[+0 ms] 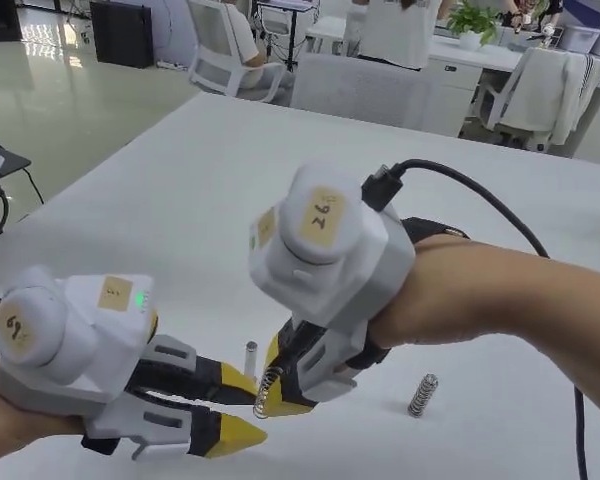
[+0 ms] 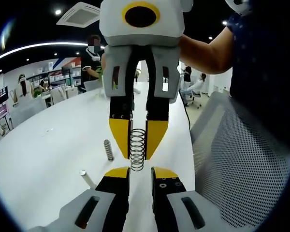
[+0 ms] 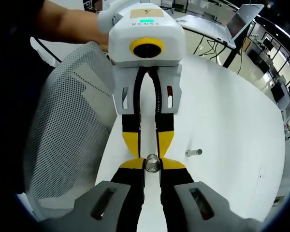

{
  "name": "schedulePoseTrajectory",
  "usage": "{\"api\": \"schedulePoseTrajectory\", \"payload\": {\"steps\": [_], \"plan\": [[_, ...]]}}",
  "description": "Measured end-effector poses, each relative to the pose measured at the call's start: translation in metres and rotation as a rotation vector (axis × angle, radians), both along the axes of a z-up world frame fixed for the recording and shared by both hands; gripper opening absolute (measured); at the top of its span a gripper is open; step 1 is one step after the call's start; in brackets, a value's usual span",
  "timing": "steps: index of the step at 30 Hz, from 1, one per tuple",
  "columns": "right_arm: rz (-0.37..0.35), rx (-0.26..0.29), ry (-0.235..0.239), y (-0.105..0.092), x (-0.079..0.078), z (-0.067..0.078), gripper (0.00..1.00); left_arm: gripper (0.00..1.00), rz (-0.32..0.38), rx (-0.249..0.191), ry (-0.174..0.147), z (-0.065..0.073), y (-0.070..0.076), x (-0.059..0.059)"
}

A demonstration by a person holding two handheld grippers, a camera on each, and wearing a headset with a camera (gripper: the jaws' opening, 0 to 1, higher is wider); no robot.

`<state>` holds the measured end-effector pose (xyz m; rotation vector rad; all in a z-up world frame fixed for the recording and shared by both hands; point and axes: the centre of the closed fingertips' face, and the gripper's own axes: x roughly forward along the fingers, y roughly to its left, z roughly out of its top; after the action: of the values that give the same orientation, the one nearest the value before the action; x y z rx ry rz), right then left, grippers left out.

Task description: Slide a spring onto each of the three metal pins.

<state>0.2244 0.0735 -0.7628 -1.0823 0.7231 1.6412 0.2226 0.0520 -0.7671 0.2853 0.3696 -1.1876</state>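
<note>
My right gripper (image 1: 270, 400) points down at the white table (image 1: 180, 200), shut on a steel spring (image 1: 267, 390) near its yellow tips. In the right gripper view the spring (image 3: 152, 163) shows end-on between my right gripper's (image 3: 152, 166) tips. My left gripper (image 1: 242, 410) faces it tip to tip, open, with nothing between its fingers. In the left gripper view the spring (image 2: 137, 145) hangs upright just above my left gripper (image 2: 140, 172). A bare metal pin (image 1: 250, 358) stands just behind the tips. A second spring (image 1: 423, 395) stands upright to the right; I cannot tell if a pin is inside.
A black cable (image 1: 480, 195) runs from the right gripper across the table. A grey mesh chair back (image 2: 241, 159) stands close behind the near table edge. Office chairs (image 1: 230, 50) and desks with people lie beyond the far edge.
</note>
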Motion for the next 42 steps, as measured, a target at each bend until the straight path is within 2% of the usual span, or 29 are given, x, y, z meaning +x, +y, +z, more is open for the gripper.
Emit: {"api": "schedulePoseTrajectory", "payload": {"steps": [18,31,42], "plan": [[-0.028,0.002,-0.015,-0.003,0.016,0.003,0.09,0.39,0.130,-0.027,0.037,-0.008,0.027,0.013],[-0.045,0.007,-0.025,0.000,0.030,0.009,0.09,0.51,0.233,-0.054,0.036,-0.011,0.051,0.021],[-0.056,0.002,-0.066,0.009,0.052,0.013,0.09,0.55,0.270,-0.060,0.042,-0.016,0.057,0.018]]}}
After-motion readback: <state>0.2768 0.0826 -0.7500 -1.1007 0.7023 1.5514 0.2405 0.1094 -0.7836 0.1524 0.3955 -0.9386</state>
